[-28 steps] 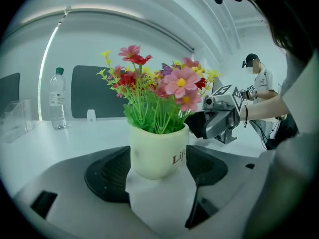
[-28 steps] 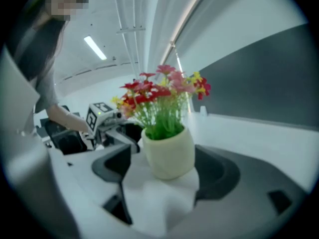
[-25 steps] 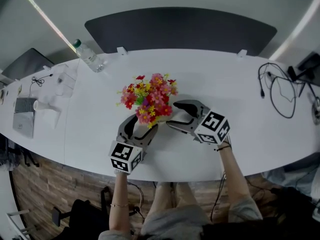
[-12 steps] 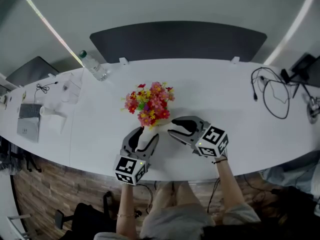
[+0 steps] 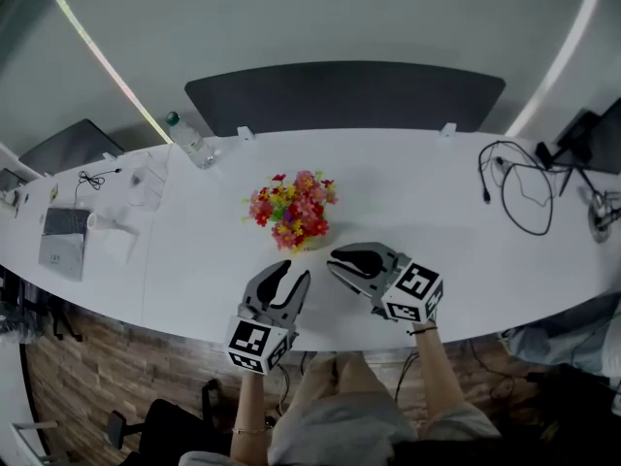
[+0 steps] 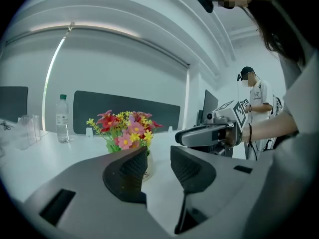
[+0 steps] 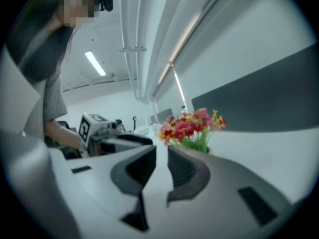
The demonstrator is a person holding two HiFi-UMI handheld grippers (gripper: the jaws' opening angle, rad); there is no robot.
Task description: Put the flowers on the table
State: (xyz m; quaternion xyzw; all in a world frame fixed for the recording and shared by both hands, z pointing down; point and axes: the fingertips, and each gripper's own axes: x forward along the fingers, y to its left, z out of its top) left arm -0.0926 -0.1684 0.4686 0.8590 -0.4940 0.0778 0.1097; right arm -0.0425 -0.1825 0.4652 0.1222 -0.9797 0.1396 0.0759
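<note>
Long white table (image 5: 417, 187) in a bright room; flowers (image 5: 291, 216) stand upright in a seemingly cream pot (image 6: 148, 167). Left gripper (image 5: 289, 272) and right gripper (image 5: 335, 260): empty jaws just narrowing, slightly apart.

A long white desk (image 5: 417, 187) with a curved near edge spans the room. A dark panel (image 5: 344, 95) stands upright along its far edge, before a pale grey wall (image 5: 291, 13). Thin light strips (image 5: 102, 56) slant across that wall beyond each end of the panel. Below the desk's near edge lies a wood-plank floor (image 5: 63, 372) with a black chair (image 5: 160, 425). A tube lamp (image 7: 94, 62) glows overhead.
</note>
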